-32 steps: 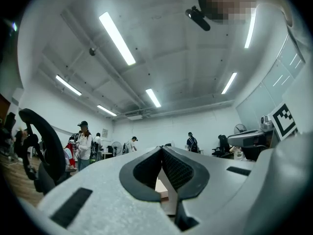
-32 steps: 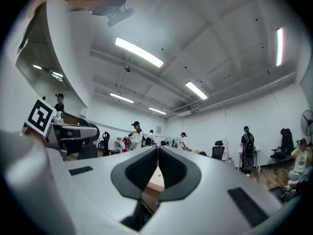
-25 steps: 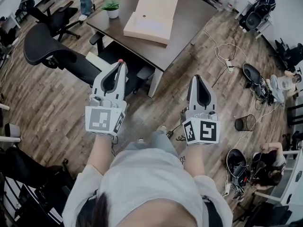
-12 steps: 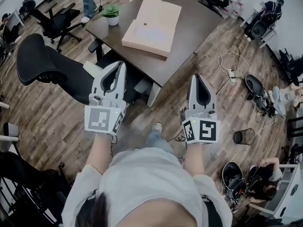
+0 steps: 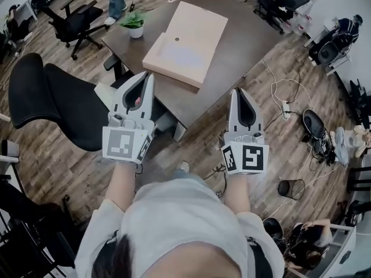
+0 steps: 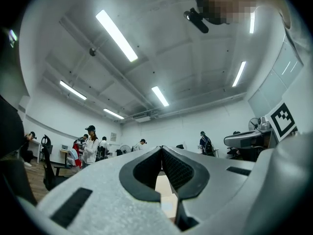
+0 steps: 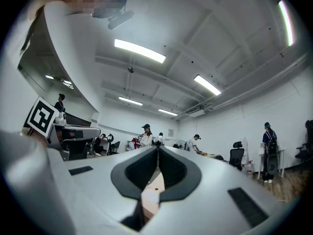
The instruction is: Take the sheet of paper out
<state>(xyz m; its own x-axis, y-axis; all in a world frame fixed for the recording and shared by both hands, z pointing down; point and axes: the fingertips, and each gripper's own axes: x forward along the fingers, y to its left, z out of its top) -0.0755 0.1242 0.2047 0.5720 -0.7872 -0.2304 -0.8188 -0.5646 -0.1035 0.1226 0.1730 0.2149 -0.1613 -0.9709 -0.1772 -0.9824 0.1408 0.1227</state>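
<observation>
Left hand-held gripper [image 5: 148, 75] and right hand-held gripper [image 5: 239, 91] are both closed and empty. Ahead on the desk [image 5: 249, 25] lies the flat box [image 5: 194, 28], its long side running away. The sheet of paper [image 5: 174, 54] seems to be the pale patch in its near half, closest to the left one.

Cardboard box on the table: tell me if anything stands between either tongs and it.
Nothing visible does. The left tongs and right tongs, both shut, point at the cardboard box on the table; the black chair stands off to the left.
</observation>
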